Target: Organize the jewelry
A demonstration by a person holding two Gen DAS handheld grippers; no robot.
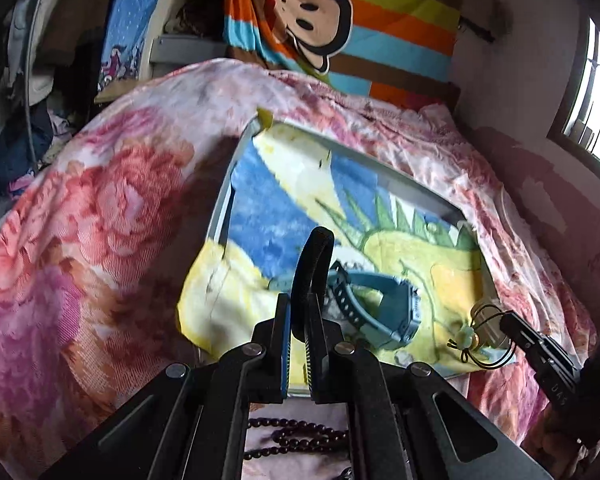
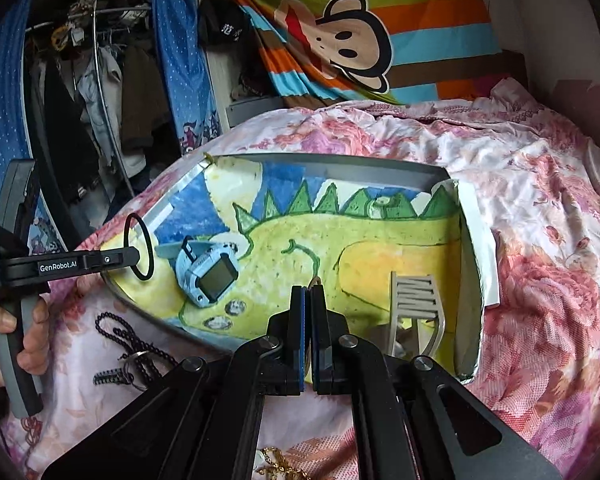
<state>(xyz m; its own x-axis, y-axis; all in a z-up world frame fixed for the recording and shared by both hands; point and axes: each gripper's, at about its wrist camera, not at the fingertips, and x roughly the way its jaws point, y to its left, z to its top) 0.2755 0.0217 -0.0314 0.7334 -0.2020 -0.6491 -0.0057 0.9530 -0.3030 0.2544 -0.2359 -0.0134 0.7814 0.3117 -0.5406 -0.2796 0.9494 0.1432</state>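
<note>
A: What is your left tool (image 1: 298, 320) gripping?
B: A black ring (image 2: 139, 247), above the tray's (image 2: 332, 168) near-left corner.
A: And your right tool (image 2: 308, 320)?
B: Clenched on a thin cord (image 1: 496, 354) with a green charm (image 1: 466, 340), beside the blue watch (image 2: 210, 276).

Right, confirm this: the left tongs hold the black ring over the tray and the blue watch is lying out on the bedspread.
Not quite. The left tongs do hold the black ring, but the blue watch lies inside the tray, on its dinosaur cloth, not on the bedspread. The right wrist view shows it.
</note>
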